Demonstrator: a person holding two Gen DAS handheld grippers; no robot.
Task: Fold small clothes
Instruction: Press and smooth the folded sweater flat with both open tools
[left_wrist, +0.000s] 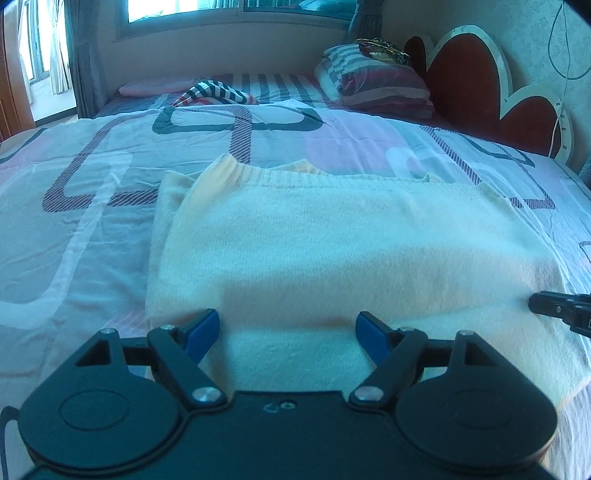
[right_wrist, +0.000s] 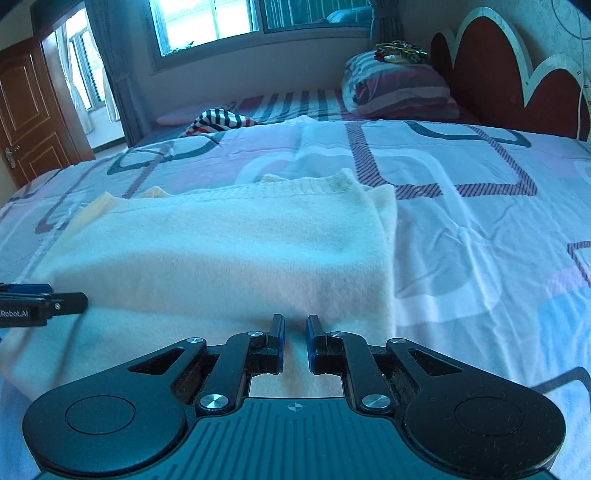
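A cream knitted sweater lies folded on the bed, its ribbed hem at the far side; it also shows in the right wrist view. My left gripper is open wide, its blue-padded fingers just above the sweater's near edge, holding nothing. My right gripper has its fingers close together with a narrow gap, over the sweater's near right part; no cloth shows between them. Each gripper shows at the edge of the other's view: the right one and the left one.
The bed sheet is patterned pink, white and grey. A striped garment lies at the far side. Folded bedding is stacked by the red headboard. A door and a window are beyond the bed.
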